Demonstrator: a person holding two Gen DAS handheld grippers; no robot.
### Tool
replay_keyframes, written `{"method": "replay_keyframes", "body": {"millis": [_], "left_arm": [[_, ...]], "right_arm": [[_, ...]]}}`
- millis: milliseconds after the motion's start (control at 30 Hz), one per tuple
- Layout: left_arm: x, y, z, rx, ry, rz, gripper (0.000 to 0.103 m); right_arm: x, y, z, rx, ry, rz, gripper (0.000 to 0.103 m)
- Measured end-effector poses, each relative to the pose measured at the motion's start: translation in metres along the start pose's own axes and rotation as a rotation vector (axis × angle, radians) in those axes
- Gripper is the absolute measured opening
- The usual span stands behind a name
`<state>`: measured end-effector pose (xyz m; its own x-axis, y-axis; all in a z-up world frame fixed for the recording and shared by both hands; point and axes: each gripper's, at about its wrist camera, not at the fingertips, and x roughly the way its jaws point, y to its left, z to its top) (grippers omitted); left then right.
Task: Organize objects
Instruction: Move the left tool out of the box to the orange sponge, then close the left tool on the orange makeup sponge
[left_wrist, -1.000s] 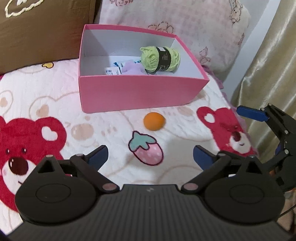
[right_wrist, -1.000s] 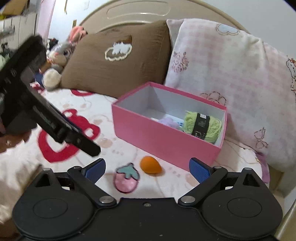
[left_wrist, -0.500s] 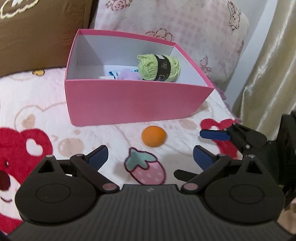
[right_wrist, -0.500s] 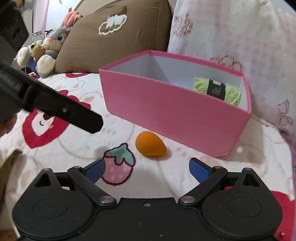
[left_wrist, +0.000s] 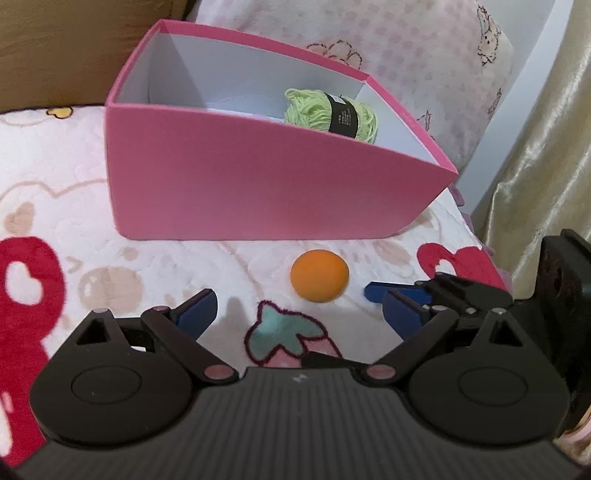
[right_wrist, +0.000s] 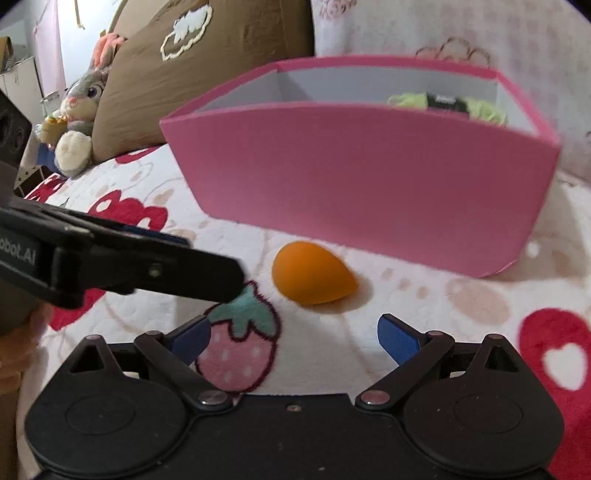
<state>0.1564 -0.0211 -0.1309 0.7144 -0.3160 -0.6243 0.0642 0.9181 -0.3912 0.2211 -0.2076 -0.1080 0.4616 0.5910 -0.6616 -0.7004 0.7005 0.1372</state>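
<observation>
change: both grippers are closing in low on the orange egg-shaped foam sponge (right_wrist: 312, 273); a second ago they were higher and farther back, with more of the box interior showing. Now the near wall is hiding most of the contents.
meaning: judging by this, the sponge pick is being set up as the next item for the box; grasp not yet made.
left gripper (left_wrist: 299, 312): jaws spread wide, holding nothing, touching nothing; hanging over the strawberry print, sponge just ahead and right of centre.
pink rectangular cardboard box (left_wrist: 258, 184): sitting on the fleece bear-print blanket (left_wrist: 55, 177) toward its far edge, against the pillows; open top.
green yarn skein with black band (left_wrist: 332, 112): lying inside the box, at its far right corner.
sponge location: lying on the blanket just in front of the box's near wall, not touching it, beside the strawberry print.
right gripper (right_wrist: 293, 336): jaws also wide apart, empty; sponge lying ahead between the finger lines, nearly centred. It seems the better-placed one for the grab.
clearance: the two grippers are crowding each other near the sponge; collision risk if both advance.
</observation>
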Motion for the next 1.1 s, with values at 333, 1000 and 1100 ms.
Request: {"method": "replay_keyframes", "body": {"millis": [333, 1000, 1100], "left_arm": [[0.02, -0.005, 0.001, 0.029, -0.003, -0.015, 0.06], [0.023, -0.017, 0.009, 0.044, 0.032, -0.031, 0.036], [0.017, -0.023, 0.008, 0.061, 0.044, -0.024, 0.036]], "right_arm": [[0.002, -0.015, -0.001, 0.083, -0.05, 0.034, 0.098], [-0.004, -0.005, 0.008, 0.012, -0.091, -0.028, 0.053], [-0.011, 0.002, 0.008, -0.023, -0.087, -0.04, 0.053]]}}
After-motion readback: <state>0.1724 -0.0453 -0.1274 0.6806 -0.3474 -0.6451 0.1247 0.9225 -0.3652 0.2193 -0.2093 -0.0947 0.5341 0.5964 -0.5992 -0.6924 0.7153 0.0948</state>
